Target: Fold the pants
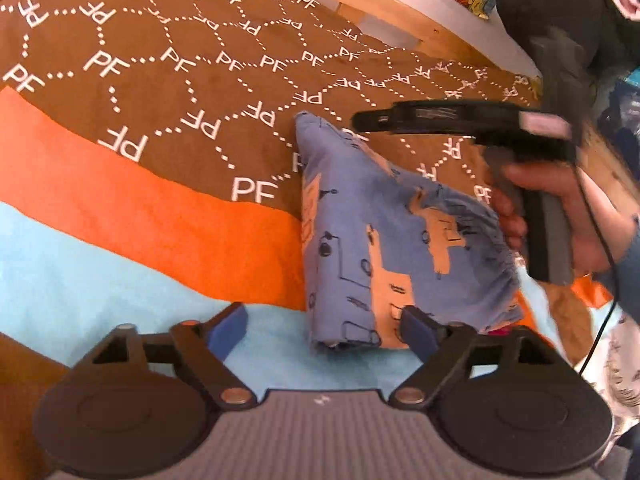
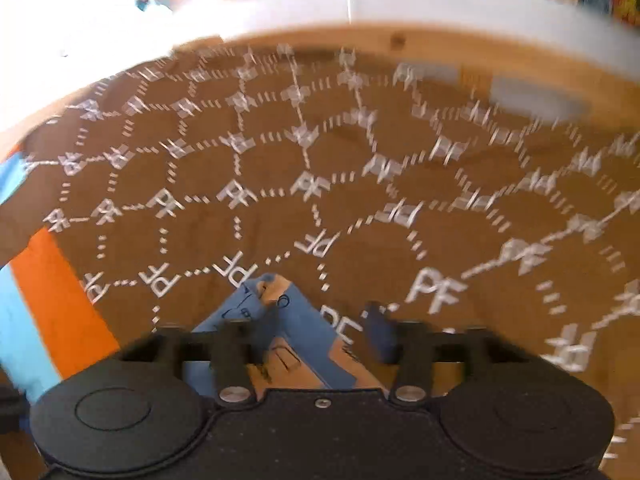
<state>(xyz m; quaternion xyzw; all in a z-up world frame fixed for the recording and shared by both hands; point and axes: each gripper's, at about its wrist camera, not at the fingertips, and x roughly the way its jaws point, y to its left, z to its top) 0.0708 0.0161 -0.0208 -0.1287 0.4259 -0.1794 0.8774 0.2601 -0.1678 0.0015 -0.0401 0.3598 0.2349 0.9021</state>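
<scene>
Motion blur smears the blanket (image 2: pixel 360 168) ahead of the right gripper (image 2: pixel 324 328), whose body hides the pants' (image 2: pixel 280 320) near end.

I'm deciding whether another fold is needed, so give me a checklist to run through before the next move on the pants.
1. Pants already folded into a compact bundle: ok.
2. Bundle lies on the blanket, away from the wooden bed frame: ok.
3. Left gripper open, holding nothing: ok.
4. Right gripper open above the pants, nothing clamped: ok.
5. Edges aligned, waistband flat: not ok, the elastic edge looks bunched.
6. Right wrist view sharp enough to aim: not ok, blurred.
</scene>
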